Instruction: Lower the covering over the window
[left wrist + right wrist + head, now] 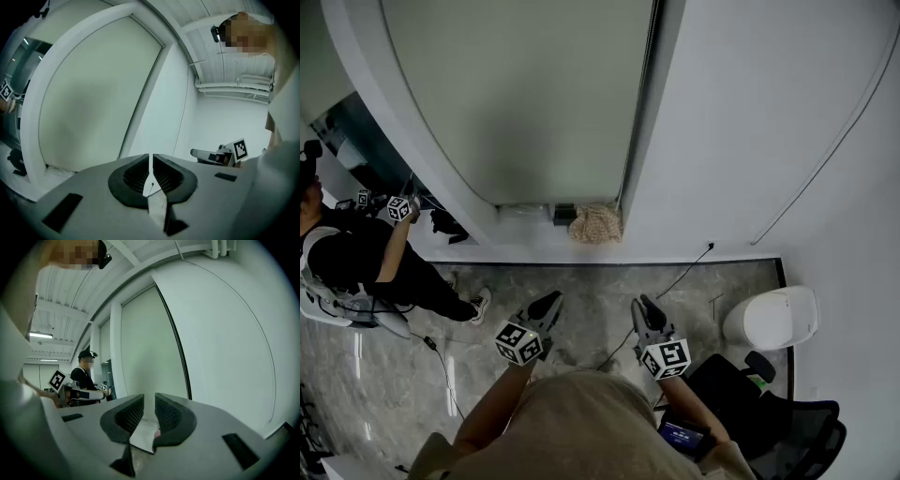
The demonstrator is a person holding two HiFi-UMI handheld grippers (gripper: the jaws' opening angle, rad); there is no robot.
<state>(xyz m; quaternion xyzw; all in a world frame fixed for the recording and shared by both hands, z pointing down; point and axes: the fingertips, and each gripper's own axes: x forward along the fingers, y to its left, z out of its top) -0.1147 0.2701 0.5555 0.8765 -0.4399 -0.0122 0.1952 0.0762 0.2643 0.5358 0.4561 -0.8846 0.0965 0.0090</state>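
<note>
**A:** Left gripper first: how do its jaws stand?

**B:** Barely apart, with only a thin slit of light between the black ribbed pads and nothing in it. The right gripper shows a plainer but narrow gap, which is also empty. Both are held side by side near the person's body and point about level at the wall.

**A:** And the covering?

**B:** The pale grey-green fabric roller blind hangs straight ahead, well apart from both grippers. It fills the white curved window frame, and its lower edge is down near the base. A thin black cord runs along its right side.

**A:** What's around it?

**B:** A beige knobbly bundle lies at the foot of the frame, and a grey marbled floor spreads below. At the right are a white rounded bin and a black office chair. At the left is a second person in black clothes.
</note>
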